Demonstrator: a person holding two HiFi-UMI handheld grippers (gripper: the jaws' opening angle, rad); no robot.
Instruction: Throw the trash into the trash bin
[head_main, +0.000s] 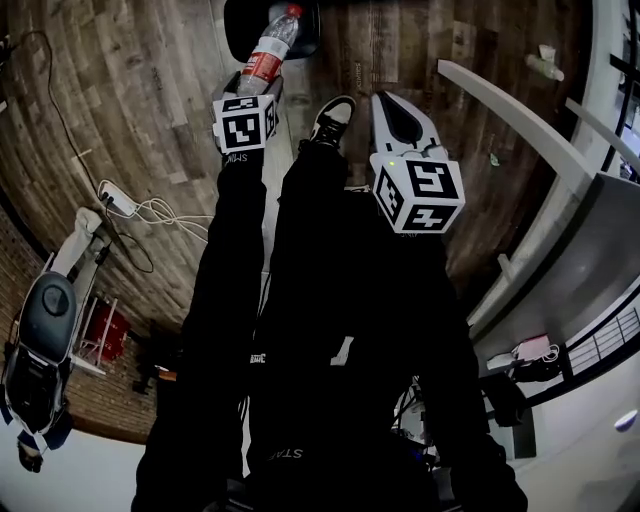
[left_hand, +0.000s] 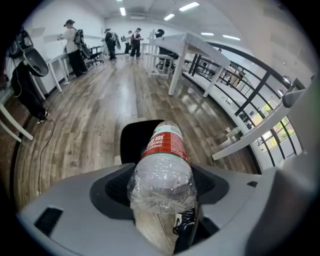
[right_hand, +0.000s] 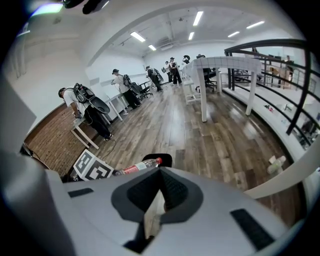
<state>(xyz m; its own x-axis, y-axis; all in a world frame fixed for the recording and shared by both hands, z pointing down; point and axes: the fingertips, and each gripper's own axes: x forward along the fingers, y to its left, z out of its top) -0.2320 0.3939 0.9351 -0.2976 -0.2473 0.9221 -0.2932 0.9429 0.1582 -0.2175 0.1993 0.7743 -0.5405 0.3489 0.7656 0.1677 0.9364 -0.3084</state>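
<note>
Jaws: left gripper clenched on the base of a clear, dented plastic bottle with a red label; right gripper pressed together, nothing between its pads.

Head view: left gripper points steeply down, bottle sticking out of it, red cap toward a black round trash bin on the brown wood-plank floor. Cap end overlaps the bin's rim; whether it touches, cannot tell. Right gripper sits level with the left one, apart from bottle and bin, jaws meeting at the tip. 1 black-and-white sneaker on the floor between the 2 grippers. White power strip with cord at left.

Left gripper view: bottle fills the centre, label end pointing away, dark bin right behind it. Sneaker shows below through the bottle's base. Long white table at right.

Right gripper view: bottle lies slanted at left of the jaw tips, red cap over the bin. Left gripper's marker cube just beside it.
</note>
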